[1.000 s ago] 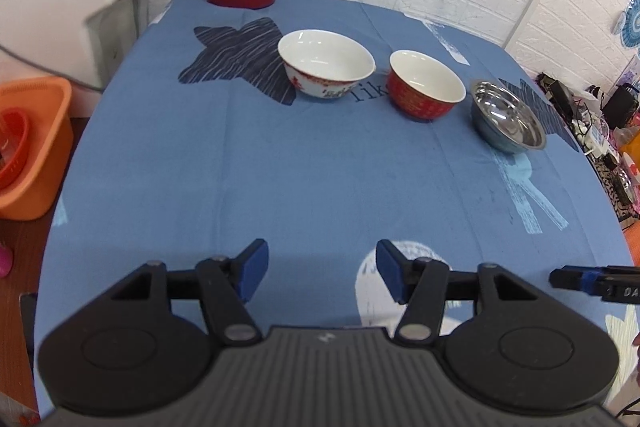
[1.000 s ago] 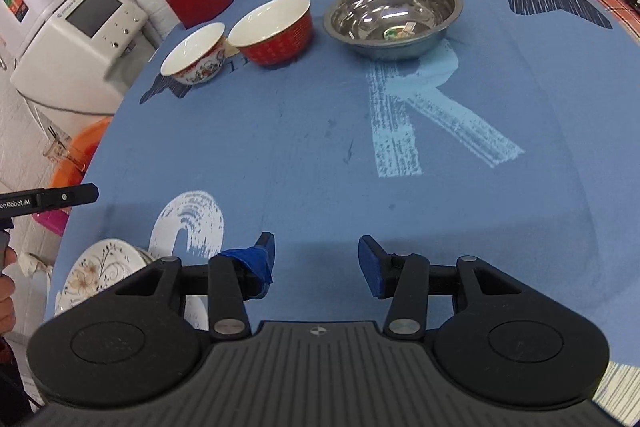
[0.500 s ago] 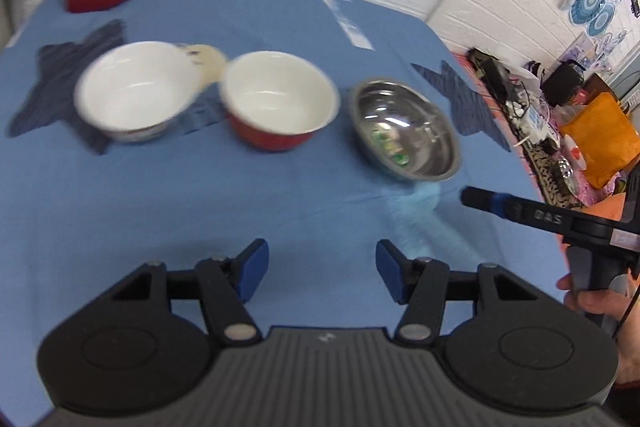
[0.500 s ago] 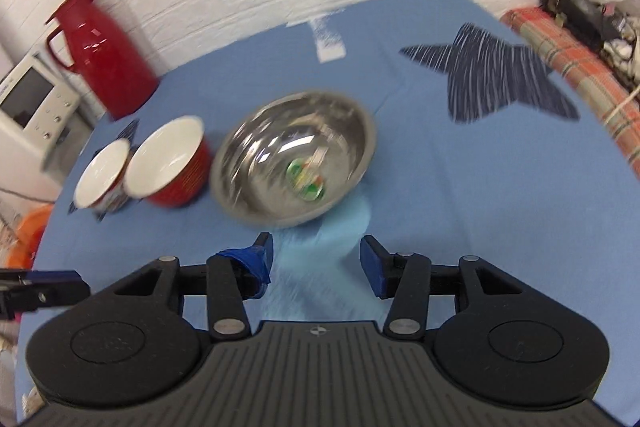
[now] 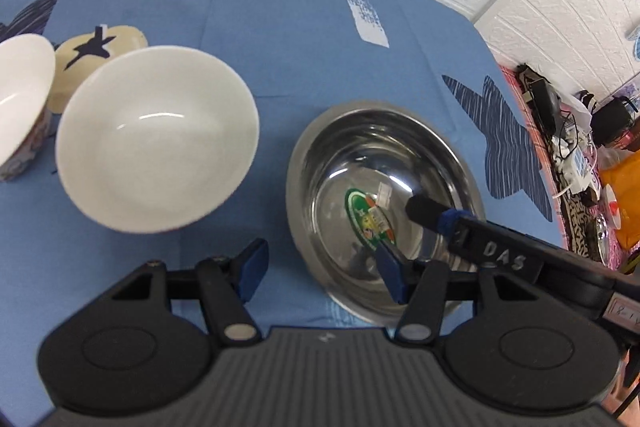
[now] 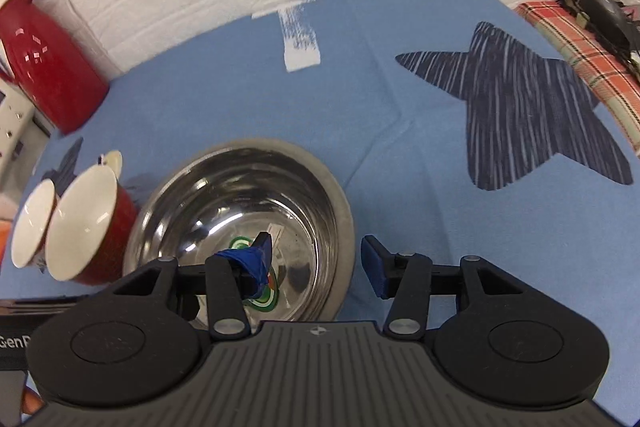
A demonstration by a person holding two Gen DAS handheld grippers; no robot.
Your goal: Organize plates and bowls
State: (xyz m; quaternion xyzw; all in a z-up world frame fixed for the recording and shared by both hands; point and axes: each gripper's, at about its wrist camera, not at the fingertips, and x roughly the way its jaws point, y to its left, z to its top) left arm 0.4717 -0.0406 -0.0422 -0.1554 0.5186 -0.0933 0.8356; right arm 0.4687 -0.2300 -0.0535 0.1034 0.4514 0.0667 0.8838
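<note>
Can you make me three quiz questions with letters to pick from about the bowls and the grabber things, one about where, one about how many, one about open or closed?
1. Where is the right gripper's left finger?
A. Inside the steel bowl
B. Inside the red bowl
C. On the red jug

2. How many bowls are on the blue cloth?
A. One
B. Three
C. Five

3. How are the left gripper's fingers?
A. Shut on a bowl
B. Open, holding nothing
C. Shut on a spoon

Answers:
1 A: that finger hangs over the inside of the steel bowl, the other outside its rim.
2 B: steel bowl, red bowl and patterned white bowl on the blue cloth.
3 B: a wide gap shows between them.
</note>
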